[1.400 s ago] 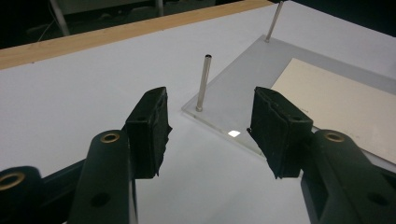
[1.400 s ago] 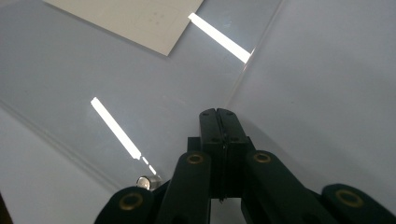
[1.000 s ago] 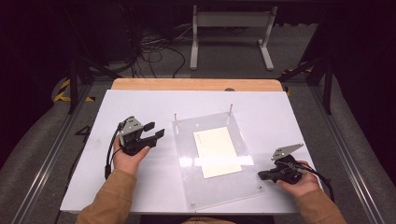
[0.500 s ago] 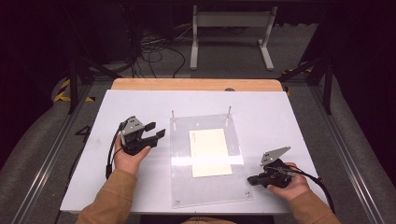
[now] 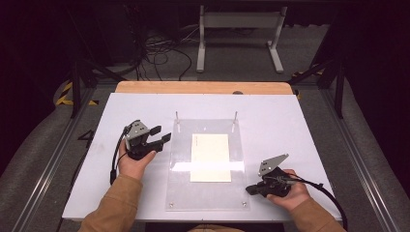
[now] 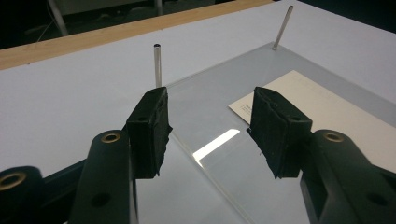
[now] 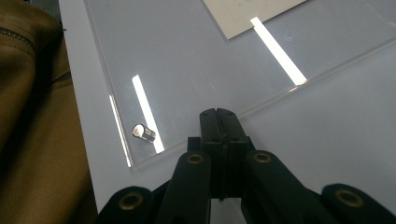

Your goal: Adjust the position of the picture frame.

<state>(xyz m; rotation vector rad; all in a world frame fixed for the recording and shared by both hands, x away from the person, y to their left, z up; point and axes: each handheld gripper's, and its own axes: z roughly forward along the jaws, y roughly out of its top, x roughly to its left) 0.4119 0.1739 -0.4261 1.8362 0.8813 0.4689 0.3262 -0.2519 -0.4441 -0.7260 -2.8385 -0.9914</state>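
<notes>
Jaws of the right gripper (image 5: 250,189) are seen pressed together with nothing between them, at the near right corner of the clear plate (image 5: 208,193). Left gripper (image 5: 162,135) jaws stand apart, unloaded, at the plate's left edge. Plate and cream sheet (image 5: 210,157) lie mid-surface (image 5: 290,125).

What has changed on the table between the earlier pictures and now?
The right gripper, jaws shut and empty, has slid toward the near right corner of the clear acrylic plate, and the plate has swung from skewed to square on the table. The left gripper stayed beside the plate's left edge, jaws apart. The paper sheet still lies on the plate.
</notes>
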